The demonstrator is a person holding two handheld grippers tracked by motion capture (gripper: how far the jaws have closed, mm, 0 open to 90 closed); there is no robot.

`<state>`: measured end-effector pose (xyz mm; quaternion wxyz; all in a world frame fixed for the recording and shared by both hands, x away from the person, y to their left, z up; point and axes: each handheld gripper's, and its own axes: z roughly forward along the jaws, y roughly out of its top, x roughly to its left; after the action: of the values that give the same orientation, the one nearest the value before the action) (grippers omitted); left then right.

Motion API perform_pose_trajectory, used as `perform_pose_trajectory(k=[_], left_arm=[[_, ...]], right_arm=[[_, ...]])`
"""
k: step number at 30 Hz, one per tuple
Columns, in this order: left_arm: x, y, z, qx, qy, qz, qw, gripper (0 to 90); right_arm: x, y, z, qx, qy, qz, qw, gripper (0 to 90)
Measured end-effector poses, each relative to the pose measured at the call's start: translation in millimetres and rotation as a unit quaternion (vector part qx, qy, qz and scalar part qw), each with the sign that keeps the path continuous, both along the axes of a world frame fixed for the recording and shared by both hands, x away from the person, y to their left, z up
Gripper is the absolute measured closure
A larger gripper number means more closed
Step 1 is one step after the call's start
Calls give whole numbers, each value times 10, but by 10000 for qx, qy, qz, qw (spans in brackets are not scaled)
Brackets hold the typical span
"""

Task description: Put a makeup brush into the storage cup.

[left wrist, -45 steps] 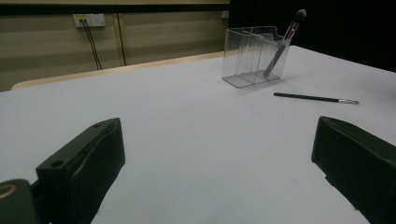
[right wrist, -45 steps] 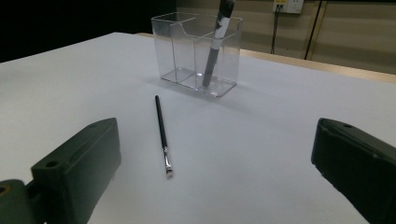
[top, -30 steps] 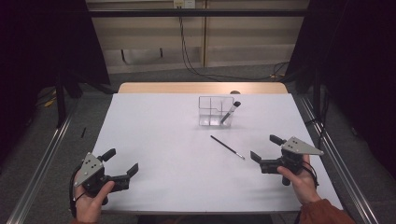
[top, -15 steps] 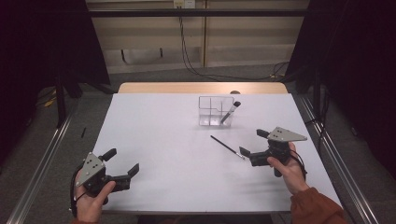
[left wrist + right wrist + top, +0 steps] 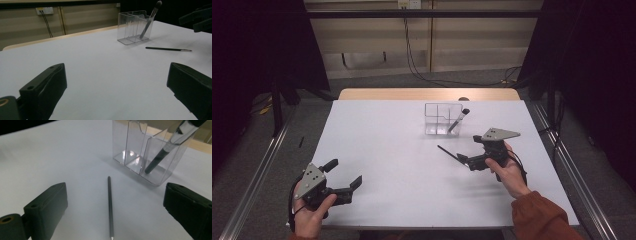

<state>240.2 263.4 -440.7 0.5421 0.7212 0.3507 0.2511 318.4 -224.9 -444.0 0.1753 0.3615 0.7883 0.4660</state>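
Left gripper [image 5: 345, 175] sits at the near left of the table [image 5: 377, 135], jaws wide apart, nothing in them. Thin brush [image 5: 451, 153] lies flat right of centre, just near of the clear holder [image 5: 439, 120]. Right gripper [image 5: 466, 160] is jaws apart too, right at the brush's near end.

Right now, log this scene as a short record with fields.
surface: white table
organizer: clear holder, upright, far centre
in holder: makeup brush, leaning in one end compartment
loose item: thin brush, flat on table, apart from holder
right gripper: open, jaws either side of thin brush
left gripper: open, near front left edge
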Motion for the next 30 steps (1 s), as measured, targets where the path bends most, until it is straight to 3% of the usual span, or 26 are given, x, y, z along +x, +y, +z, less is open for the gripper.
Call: perform_pose_trajectory(k=[6, 12, 17, 24, 28, 30], left_arm=[[3, 8, -2, 7, -5, 12, 10000, 28], [5, 27, -1, -14, -19, 48, 10000, 28], [7, 13, -1, 30, -15, 25, 10000, 28], [3, 17, -1, 14, -26, 6, 10000, 28], [0, 14, 2, 51, -36, -5, 10000, 27], [3, 11, -1, 40, -28, -17, 10000, 28]], right_arm=[[130, 32, 2, -142, 286, 49, 9995, 40], [257, 57, 52, -430, 817, 370, 9950, 53], [354, 100, 61, -738, 1216, 602, 9880, 66], [416, 202, 75, -1207, 1396, 819, 9794, 82], [435, 278, 96, -1486, 1655, 1092, 9688, 45], [442, 303, 93, -1620, 1682, 1100, 9661, 49]])
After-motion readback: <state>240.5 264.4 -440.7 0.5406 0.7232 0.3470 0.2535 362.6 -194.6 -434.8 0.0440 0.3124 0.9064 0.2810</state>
